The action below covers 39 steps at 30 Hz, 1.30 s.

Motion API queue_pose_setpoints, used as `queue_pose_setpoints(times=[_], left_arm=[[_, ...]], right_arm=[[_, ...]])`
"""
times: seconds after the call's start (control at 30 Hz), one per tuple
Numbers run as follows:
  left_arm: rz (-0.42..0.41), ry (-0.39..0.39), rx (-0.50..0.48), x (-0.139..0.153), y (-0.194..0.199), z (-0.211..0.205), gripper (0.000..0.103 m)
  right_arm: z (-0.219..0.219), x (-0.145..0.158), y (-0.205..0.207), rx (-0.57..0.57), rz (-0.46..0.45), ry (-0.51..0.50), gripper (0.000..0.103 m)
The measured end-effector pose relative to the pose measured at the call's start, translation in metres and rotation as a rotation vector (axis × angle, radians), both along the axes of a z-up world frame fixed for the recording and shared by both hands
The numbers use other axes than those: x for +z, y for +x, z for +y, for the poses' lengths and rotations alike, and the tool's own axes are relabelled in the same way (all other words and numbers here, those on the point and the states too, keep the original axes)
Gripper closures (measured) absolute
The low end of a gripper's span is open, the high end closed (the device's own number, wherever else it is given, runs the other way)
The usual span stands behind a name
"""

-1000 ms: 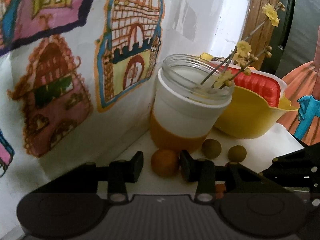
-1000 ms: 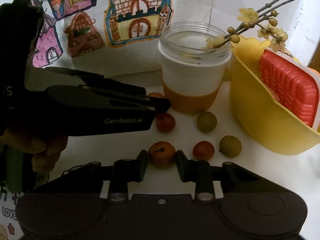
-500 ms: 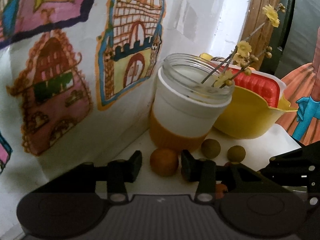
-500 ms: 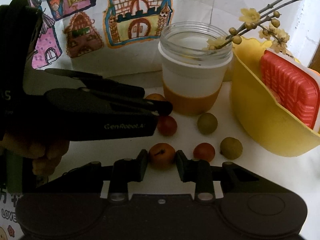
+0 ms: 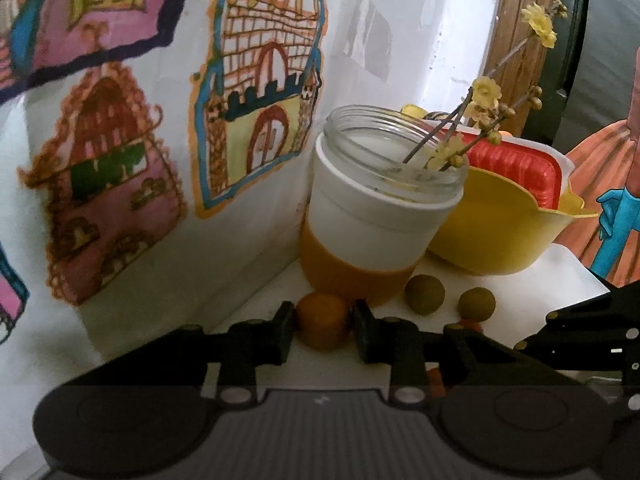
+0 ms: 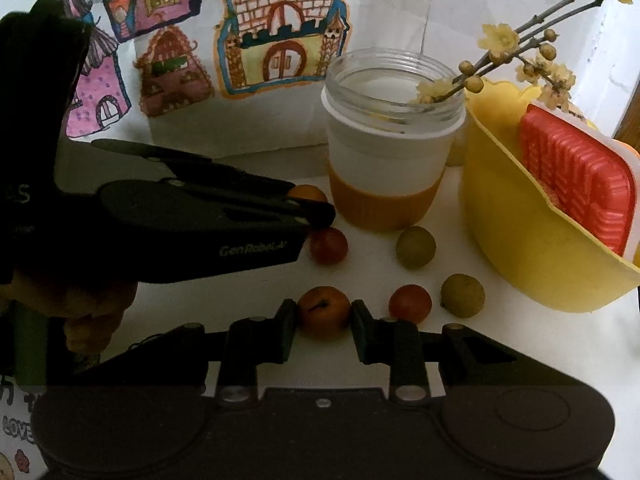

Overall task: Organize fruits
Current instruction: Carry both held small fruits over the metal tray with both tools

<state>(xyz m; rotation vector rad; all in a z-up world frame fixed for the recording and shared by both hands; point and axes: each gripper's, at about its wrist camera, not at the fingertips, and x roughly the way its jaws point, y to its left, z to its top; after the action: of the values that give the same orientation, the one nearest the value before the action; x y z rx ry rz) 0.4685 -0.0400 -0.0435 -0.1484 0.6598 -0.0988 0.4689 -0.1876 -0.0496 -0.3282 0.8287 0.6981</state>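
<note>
Orange fruit point(image 5: 322, 321) between left hand-held gripper point(image 5: 323, 330) fingers

My left gripper point(image 6: 316, 208) carries "GenRobot.AI" on its side; left of my right gripper, a paper point(image 6: 16, 432) reads "LOVE".

Left gripper point(image 5: 323, 322), right gripper point(image 6: 323, 316): jaws clamped.

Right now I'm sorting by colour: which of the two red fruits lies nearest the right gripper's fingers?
The red fruit just right of the right gripper, beside the orange fruit between its fingers. The other red fruit lies farther back, by the left gripper.
</note>
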Motion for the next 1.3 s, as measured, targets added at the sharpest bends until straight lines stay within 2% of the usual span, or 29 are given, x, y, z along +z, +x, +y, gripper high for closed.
queue_pose_setpoints(times=[0.33, 0.67, 0.97, 1.3], left_arm=[[-0.013, 0.005, -0.016, 0.011, -0.016, -0.004, 0.070], [-0.024, 0.010, -0.032, 0.034, -0.039, -0.019, 0.070], [-0.045, -0.005, -0.081, 0.052, -0.062, -0.045, 0.070], [-0.072, -0.007, -0.141, 0.068, -0.082, -0.084, 0.070]], right_arm=[[-0.015, 0.014, -0.014, -0.039, -0.020, 0.046, 0.072], [-0.041, 0.044, -0.048, -0.083, -0.051, 0.090, 0.072], [-0.078, 0.067, -0.090, -0.137, -0.100, 0.102, 0.072], [-0.110, 0.075, -0.130, -0.183, -0.120, 0.095, 0.072]])
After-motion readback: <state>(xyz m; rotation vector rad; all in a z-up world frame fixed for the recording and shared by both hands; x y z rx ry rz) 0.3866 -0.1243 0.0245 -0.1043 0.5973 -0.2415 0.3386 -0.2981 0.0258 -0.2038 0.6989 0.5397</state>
